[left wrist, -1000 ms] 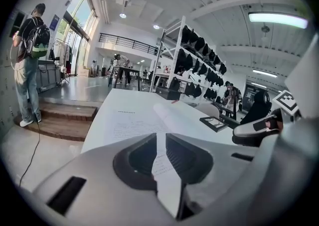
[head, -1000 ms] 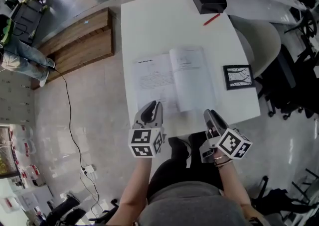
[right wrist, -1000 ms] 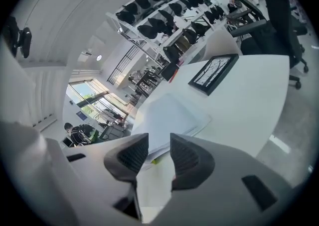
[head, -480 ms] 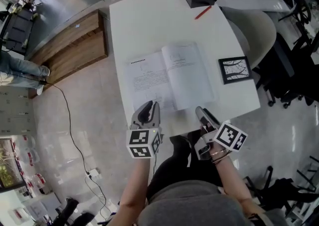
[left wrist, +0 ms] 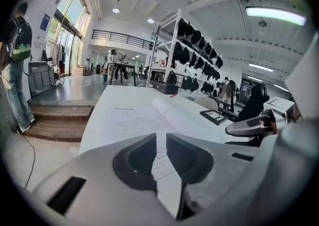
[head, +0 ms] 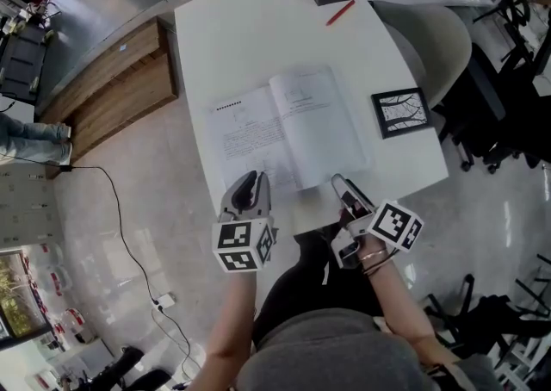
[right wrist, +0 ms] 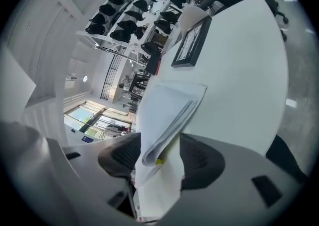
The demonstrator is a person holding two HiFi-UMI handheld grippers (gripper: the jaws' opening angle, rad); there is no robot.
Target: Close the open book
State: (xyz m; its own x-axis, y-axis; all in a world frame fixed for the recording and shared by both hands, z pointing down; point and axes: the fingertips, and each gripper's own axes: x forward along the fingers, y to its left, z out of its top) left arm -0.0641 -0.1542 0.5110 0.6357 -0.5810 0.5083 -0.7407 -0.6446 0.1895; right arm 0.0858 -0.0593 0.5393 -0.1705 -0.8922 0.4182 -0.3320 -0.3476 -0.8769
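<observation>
Open book [head: 288, 127] flat on white table [head: 250, 27], its near edge close to table's front edge. Left tool [head: 251, 179] over left page's near corner, jaws narrowly apart, nothing pinched. Right tool [head: 338, 183] at right pages' near edge, jaws just been opening, released, page stack loose between them. Picture frame [head: 402, 112] right of book, apart, near table's right edge. Wide table surface beyond book, up to red pen [head: 340, 12].

Nothing can be read. The open book [head: 288, 127] bears lines of print on both pages, with a short dark heading toward 10 o'clock on the left page, yet all of it is too small and blurred to make out.
</observation>
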